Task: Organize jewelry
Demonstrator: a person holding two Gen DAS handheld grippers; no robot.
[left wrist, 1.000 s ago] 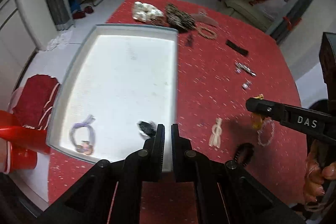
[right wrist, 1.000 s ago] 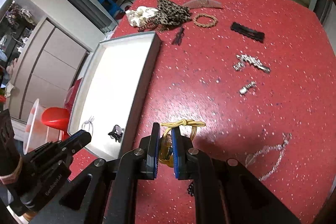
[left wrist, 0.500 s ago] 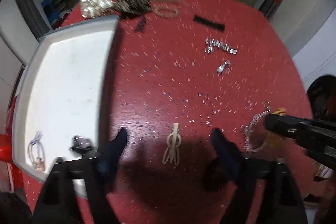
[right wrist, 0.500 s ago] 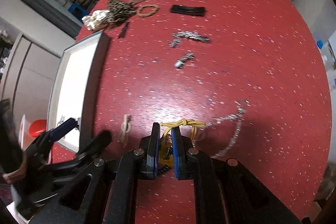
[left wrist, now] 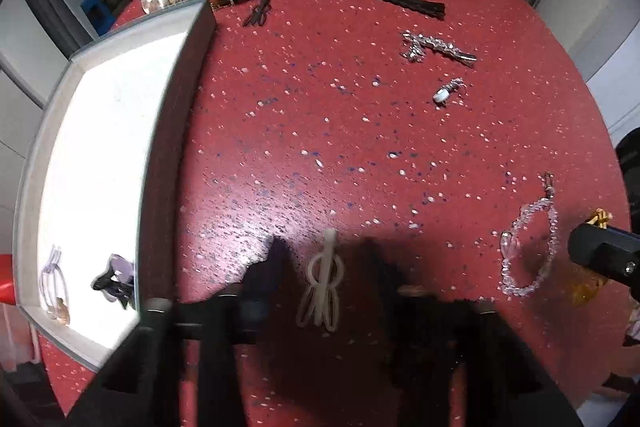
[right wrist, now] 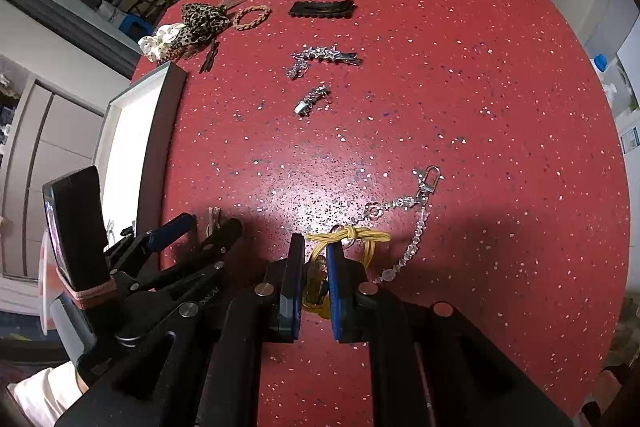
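Down at the left gripper [left wrist: 324, 259], fingers blurred and closing, straddle a cream hair clip [left wrist: 322, 287] lying flat on the red bench [left wrist: 360, 147], not yet pinched; its long axis runs away from the gripper, loops near, stem far. Right gripper [right wrist: 316, 275] fingers clamp a yellow hair tie [right wrist: 348, 235], knot pointing outward, beside a crystal chain [right wrist: 404, 223]. Tray [left wrist: 160, 147] holds only a dark claw clip [left wrist: 114, 277] and a lilac hair tie [left wrist: 54, 279]. Star clip [left wrist: 438, 47], black clip [left wrist: 408, 3] and scrunchies wait: early days, I judge.
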